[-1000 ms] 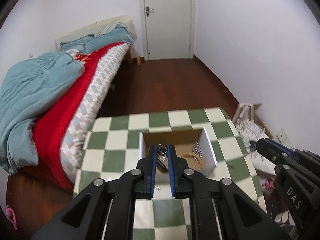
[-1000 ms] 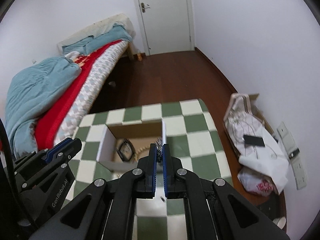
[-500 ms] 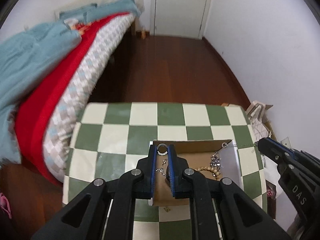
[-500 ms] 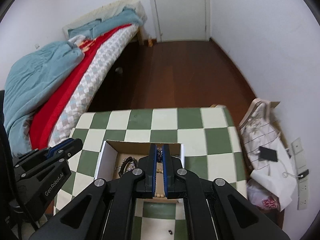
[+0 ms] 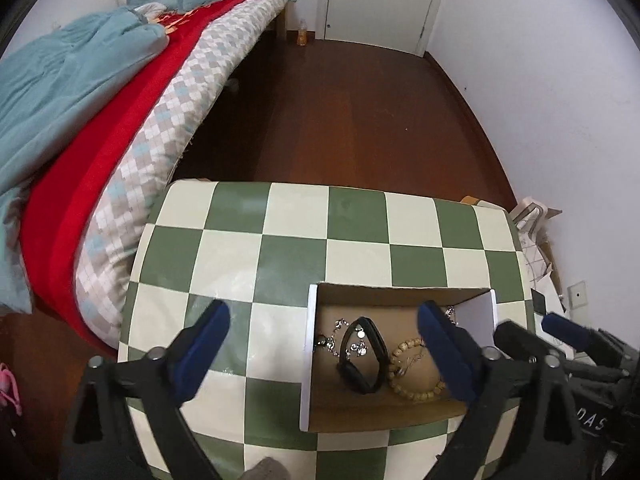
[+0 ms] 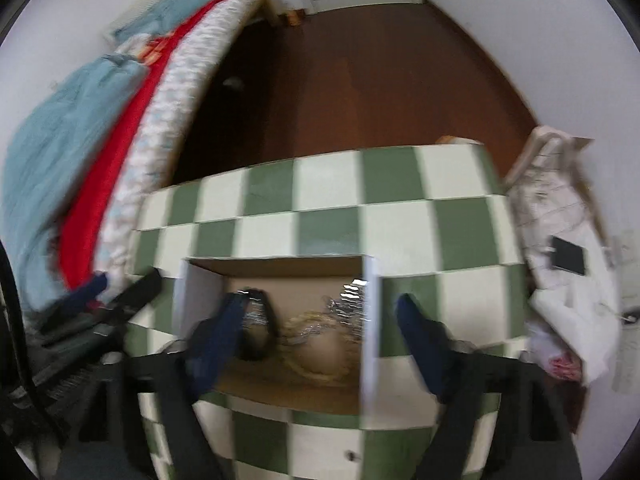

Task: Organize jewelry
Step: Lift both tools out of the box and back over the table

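Both grippers hung over a green-and-cream checkered table [image 5: 296, 252], pointing steeply down at an open cardboard box [image 5: 314, 360] that sat on its near right part. The left gripper [image 5: 320, 348] had its blue-padded fingers [image 5: 202, 344] spread wide; they had just been opening, and nothing was pinched between them. One finger stood over bare table to the left of the box, the other over the box's right half. Inside the box lay a black band [image 5: 362, 356] bent into a loop, a wooden bead bracelet [image 5: 416, 372] just to its right, and a glittering silver chain [image 5: 340, 338] strung across the band's left side and centre.

The right gripper [image 6: 320, 320] appeared in a blurred view, its fingers [image 6: 216, 336] likewise well apart after just opening, gripping nothing; the left one hovered over the box interior and the other beyond the box's right wall. The jewelry showed there only as smeared dark, tan and silver shapes on the box floor.

A bed [image 5: 120, 120] with a red cover and blue blanket ran along the left, beside a dark wooden floor [image 5: 360, 112]
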Motion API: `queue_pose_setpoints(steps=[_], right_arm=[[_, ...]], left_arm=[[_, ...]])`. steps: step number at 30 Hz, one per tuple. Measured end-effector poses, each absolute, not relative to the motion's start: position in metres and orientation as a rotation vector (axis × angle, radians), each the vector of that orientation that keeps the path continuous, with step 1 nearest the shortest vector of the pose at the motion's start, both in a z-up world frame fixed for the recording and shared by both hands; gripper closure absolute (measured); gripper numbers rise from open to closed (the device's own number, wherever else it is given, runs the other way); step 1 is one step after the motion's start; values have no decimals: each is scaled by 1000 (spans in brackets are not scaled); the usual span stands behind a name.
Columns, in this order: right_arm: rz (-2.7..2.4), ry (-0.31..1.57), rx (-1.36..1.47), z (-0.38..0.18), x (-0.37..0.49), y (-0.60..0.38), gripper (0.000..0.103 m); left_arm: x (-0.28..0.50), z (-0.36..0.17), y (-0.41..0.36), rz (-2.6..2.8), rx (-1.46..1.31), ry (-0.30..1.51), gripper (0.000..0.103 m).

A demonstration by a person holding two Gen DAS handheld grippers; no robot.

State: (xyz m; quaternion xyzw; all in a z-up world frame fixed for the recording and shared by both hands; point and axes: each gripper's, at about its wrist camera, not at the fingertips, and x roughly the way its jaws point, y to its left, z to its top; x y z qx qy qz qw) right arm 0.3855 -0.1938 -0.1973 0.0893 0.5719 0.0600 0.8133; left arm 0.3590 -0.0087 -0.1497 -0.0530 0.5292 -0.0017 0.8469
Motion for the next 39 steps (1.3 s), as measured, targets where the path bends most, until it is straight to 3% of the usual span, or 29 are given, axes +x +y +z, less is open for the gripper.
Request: queue_pose_setpoints(steps=[2,4,9,33,39], right_arm=[[94,1237,155,-202,379,-196,17],[49,1246,96,-206,371,-196,7],[-24,1252,-11,-215,348,-190,2],[-98,916,7,-103,196,-160,2],[-99,931,102,-116,166,-166,2]], left_arm=[[356,-149,-8,19,-85,1112,2],[351,-148,-8,51,-43,1097,2],[331,-147,-10,101,45,1060,2],[178,-66,27,176,53,810,2],[162,-84,33,182,82,823,2]])
